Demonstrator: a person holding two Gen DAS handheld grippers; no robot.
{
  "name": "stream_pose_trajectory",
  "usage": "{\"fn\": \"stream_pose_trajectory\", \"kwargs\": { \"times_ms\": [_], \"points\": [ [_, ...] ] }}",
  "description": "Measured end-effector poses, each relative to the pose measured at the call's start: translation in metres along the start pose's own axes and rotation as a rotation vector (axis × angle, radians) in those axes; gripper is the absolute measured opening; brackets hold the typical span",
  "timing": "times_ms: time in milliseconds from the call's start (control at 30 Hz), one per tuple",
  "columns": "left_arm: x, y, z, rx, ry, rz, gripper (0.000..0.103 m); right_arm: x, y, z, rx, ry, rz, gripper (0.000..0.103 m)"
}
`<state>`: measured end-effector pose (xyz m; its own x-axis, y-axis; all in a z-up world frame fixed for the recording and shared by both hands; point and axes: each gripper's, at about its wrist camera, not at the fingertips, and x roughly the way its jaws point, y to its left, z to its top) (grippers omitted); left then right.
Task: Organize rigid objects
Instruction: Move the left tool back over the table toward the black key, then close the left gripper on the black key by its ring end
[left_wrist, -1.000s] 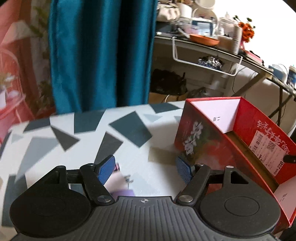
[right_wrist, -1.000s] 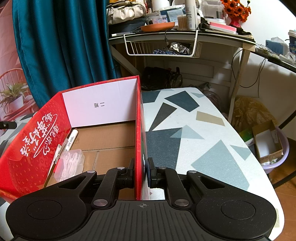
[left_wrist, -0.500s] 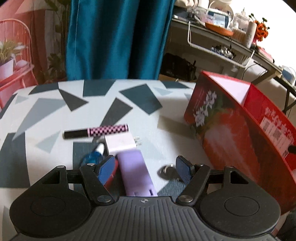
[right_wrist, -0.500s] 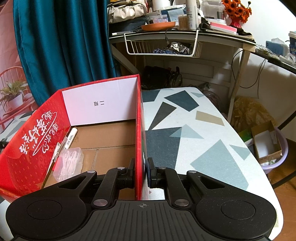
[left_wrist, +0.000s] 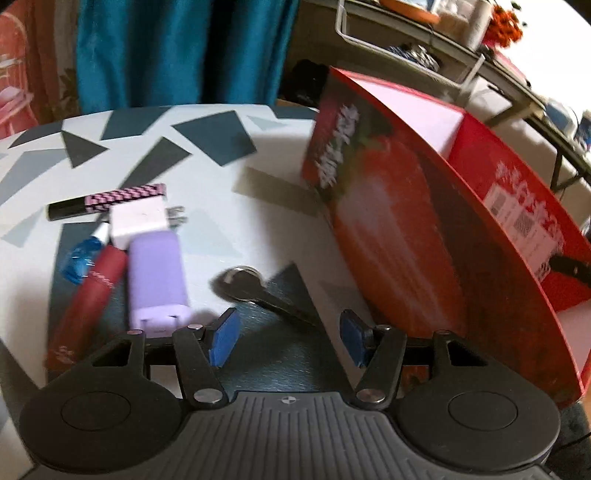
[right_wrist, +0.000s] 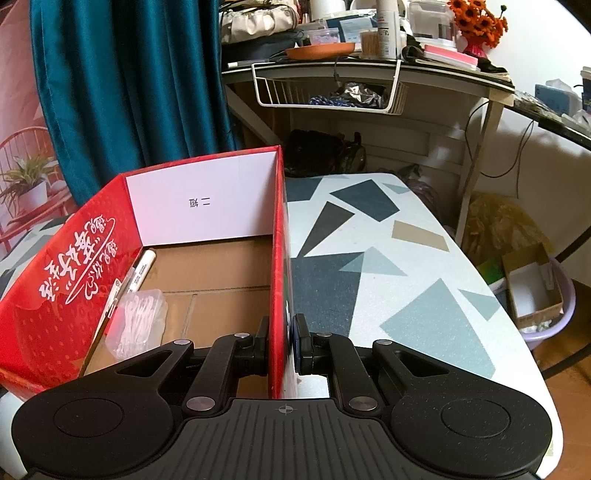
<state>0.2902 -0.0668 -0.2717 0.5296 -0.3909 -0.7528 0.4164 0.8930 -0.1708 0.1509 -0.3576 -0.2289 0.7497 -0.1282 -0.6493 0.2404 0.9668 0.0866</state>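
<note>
My left gripper (left_wrist: 286, 338) is open and empty, low over the table. A metal spoon-like tool (left_wrist: 258, 291) lies just ahead of it, its handle reaching between the fingers. To the left lie a purple case (left_wrist: 157, 273), a white charger (left_wrist: 138, 219), a dark red tube (left_wrist: 88, 295), a blue object (left_wrist: 79, 260) and a pink checkered tube (left_wrist: 110, 201). The red box (left_wrist: 424, 236) stands at right. My right gripper (right_wrist: 282, 341) is shut on the red box's right wall (right_wrist: 279, 258). Inside lie a white marker (right_wrist: 142, 271) and a clear packet (right_wrist: 138, 323).
The patterned table (right_wrist: 388, 266) stretches right of the box to its edge. A cluttered desk with a wire basket (right_wrist: 328, 86) stands behind, a teal curtain (right_wrist: 125, 81) at back left. A purple basin holding a carton (right_wrist: 535, 291) sits on the floor at right.
My left gripper has swung down and moved right, from the far table to the loose items, so the spoon-like tool now lies between its fingers. The right gripper has stayed clamped on the box wall.
</note>
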Motion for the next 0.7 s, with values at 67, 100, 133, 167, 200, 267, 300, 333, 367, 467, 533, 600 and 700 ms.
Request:
{"fn": "stream_pose_trajectory", "kwargs": {
  "times_ms": [67,100,133,167,200,267,300,333,367,467,533,600,700],
  "points": [
    [0.005,-0.002,-0.001,0.003,0.003,0.009,0.062,0.0,0.0,0.0,0.002,-0.001,0.001,0.01],
    [0.008,-0.002,0.0,-0.003,0.004,0.021,0.062,0.0,0.0,0.0,0.002,-0.001,0.001,0.01],
    [0.011,-0.001,0.001,-0.01,0.003,0.034,0.062,0.0,0.0,0.0,0.002,-0.001,0.001,0.01],
    [0.014,0.0,0.003,-0.012,0.005,0.055,0.061,0.0,0.0,0.0,0.001,-0.001,0.001,0.01],
    [0.016,0.001,0.005,-0.01,0.005,0.074,0.059,0.0,0.0,0.0,0.001,-0.001,0.001,0.01],
    [0.021,0.002,0.009,-0.015,0.008,0.085,0.056,0.0,0.0,0.0,0.003,-0.002,0.001,0.01],
    [0.023,0.004,0.011,-0.022,0.01,0.085,0.054,0.0,0.0,0.0,0.002,-0.001,0.001,0.01],
    [0.023,0.005,0.012,-0.024,0.003,0.087,0.052,0.0,0.0,0.0,0.002,-0.001,0.001,0.01],
    [0.025,0.004,0.013,-0.019,0.0,0.09,0.05,0.0,0.0,0.0,0.001,-0.001,0.001,0.01],
    [0.029,0.002,0.015,0.026,-0.007,0.113,0.033,0.0,0.0,0.0,0.003,-0.002,0.002,0.01],
    [0.031,0.0,0.017,0.044,-0.011,0.117,0.032,0.0,0.0,0.0,0.003,-0.002,0.002,0.01],
    [0.029,-0.002,0.016,0.054,-0.016,0.121,0.032,0.0,0.0,0.0,0.003,-0.001,0.001,0.01],
    [0.028,-0.004,0.013,0.082,-0.027,0.127,0.033,0.0,0.0,0.0,0.003,-0.002,0.002,0.01]
  ]
}}
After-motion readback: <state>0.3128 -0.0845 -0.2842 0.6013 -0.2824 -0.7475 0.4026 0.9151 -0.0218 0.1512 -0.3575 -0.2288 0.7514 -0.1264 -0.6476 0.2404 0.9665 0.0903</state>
